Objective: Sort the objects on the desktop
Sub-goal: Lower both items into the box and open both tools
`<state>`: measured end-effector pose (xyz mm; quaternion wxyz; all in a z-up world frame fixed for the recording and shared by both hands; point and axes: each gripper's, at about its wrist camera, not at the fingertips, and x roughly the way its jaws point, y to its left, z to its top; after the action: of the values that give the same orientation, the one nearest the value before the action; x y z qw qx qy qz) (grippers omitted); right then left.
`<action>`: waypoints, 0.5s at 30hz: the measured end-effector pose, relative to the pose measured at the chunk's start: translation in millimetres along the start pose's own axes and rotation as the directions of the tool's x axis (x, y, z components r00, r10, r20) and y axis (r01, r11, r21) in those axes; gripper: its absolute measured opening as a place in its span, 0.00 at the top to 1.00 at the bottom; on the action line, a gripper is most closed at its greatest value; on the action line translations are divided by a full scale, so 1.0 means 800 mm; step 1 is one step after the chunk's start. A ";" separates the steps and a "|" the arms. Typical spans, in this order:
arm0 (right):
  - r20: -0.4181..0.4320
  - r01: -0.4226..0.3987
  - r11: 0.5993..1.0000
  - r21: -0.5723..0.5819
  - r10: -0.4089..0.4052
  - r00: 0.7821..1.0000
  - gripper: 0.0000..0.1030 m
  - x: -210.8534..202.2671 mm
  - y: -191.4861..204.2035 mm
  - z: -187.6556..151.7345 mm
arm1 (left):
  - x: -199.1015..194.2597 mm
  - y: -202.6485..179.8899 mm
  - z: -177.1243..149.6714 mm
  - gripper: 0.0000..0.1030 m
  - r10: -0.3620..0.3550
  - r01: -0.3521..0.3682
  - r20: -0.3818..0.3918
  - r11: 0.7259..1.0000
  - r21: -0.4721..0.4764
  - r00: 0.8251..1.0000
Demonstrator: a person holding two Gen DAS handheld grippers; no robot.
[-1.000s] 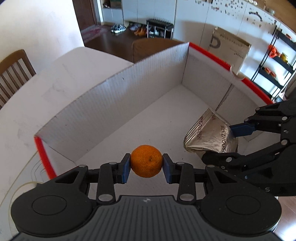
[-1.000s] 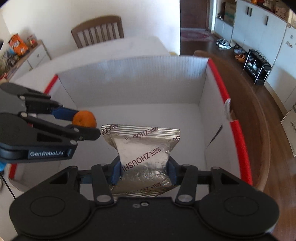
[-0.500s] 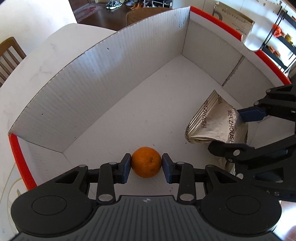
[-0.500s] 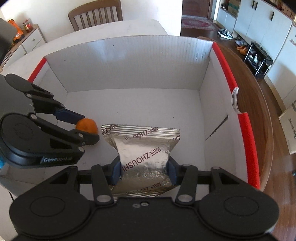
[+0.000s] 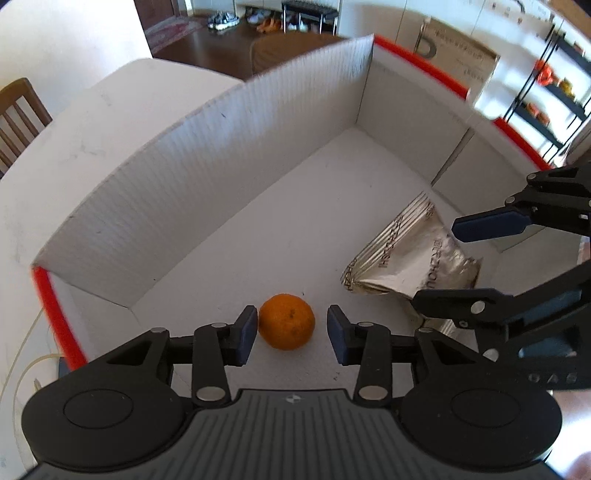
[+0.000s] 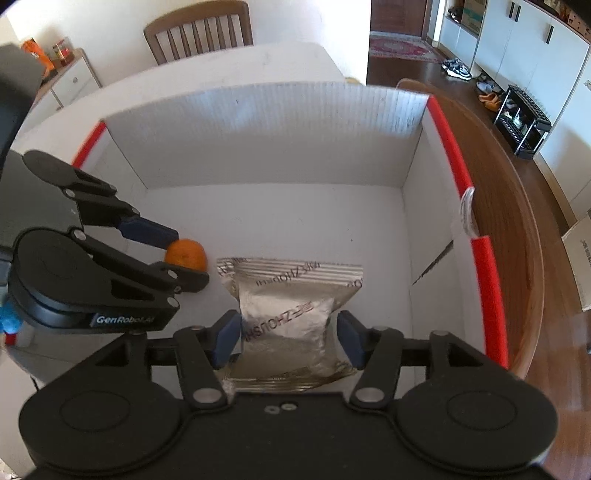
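An orange tangerine (image 5: pixel 286 321) rests on the floor of a white cardboard box (image 5: pixel 207 192) with red-taped rims. My left gripper (image 5: pixel 291 334) is open around it, with a gap on the right side. The tangerine also shows in the right wrist view (image 6: pixel 186 254). A silver foil snack bag (image 6: pixel 291 314) lies on the box floor (image 6: pixel 280 218). My right gripper (image 6: pixel 288 338) is open around the bag, its pads just clear of the sides. The bag also shows in the left wrist view (image 5: pixel 410 258), with the right gripper (image 5: pixel 469 258) over it.
The box stands on a white table (image 5: pixel 74 147) beside a round wooden table (image 6: pixel 509 221). Wooden chairs (image 6: pixel 199 33) stand behind. A cabinet with snacks (image 6: pixel 70 74) is at far left. A shoe rack (image 6: pixel 524 122) and shelves stand farther off.
Both grippers lowered into the box and opened. The tangerine and the foil bag were let go and now rest on the box floor.
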<state>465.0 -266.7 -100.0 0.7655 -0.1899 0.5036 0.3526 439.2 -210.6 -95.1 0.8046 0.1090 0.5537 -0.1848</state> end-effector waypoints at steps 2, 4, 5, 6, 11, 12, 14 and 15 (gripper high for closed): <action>0.019 -0.013 1.000 0.006 0.013 1.000 0.41 -0.007 -0.011 0.008 | -0.011 0.007 -0.005 0.62 -0.016 0.016 0.027 0.999 -0.029 1.000; 0.039 -0.025 0.999 0.023 0.025 0.999 0.41 -0.017 -0.016 0.007 | -0.023 0.002 -0.011 0.62 -0.030 0.033 0.057 0.998 -0.054 0.998; 0.050 -0.034 0.999 0.029 0.033 0.998 0.41 -0.023 -0.018 0.007 | -0.030 0.004 -0.015 0.62 -0.033 0.037 0.071 0.997 -0.060 0.997; 0.060 -0.039 0.999 0.033 0.037 0.998 0.41 -0.030 -0.022 0.005 | -0.036 0.006 -0.020 0.62 -0.030 0.036 0.083 0.997 -0.065 0.996; 0.109 -0.065 0.997 0.032 0.061 0.992 0.41 -0.064 -0.017 -0.009 | -0.067 0.009 -0.040 0.62 -0.023 0.038 0.156 0.995 -0.095 0.988; 0.118 -0.071 0.997 0.029 0.068 0.991 0.41 -0.071 -0.017 -0.010 | -0.071 0.011 -0.033 0.62 -0.023 0.041 0.170 0.994 -0.103 0.985; 0.133 -0.080 0.997 0.024 0.076 0.988 0.41 -0.082 -0.015 -0.012 | -0.089 0.009 -0.043 0.62 -0.020 0.045 0.213 0.993 -0.112 0.977; 0.140 -0.084 0.996 0.022 0.080 0.987 0.41 -0.087 -0.014 -0.013 | -0.095 0.006 -0.046 0.62 -0.018 0.044 0.228 0.993 -0.112 0.974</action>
<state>449.3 -305.5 -42.1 0.7862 -0.1329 0.4612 0.3892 385.3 -179.0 -37.6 0.8645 0.0314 0.4698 -0.1760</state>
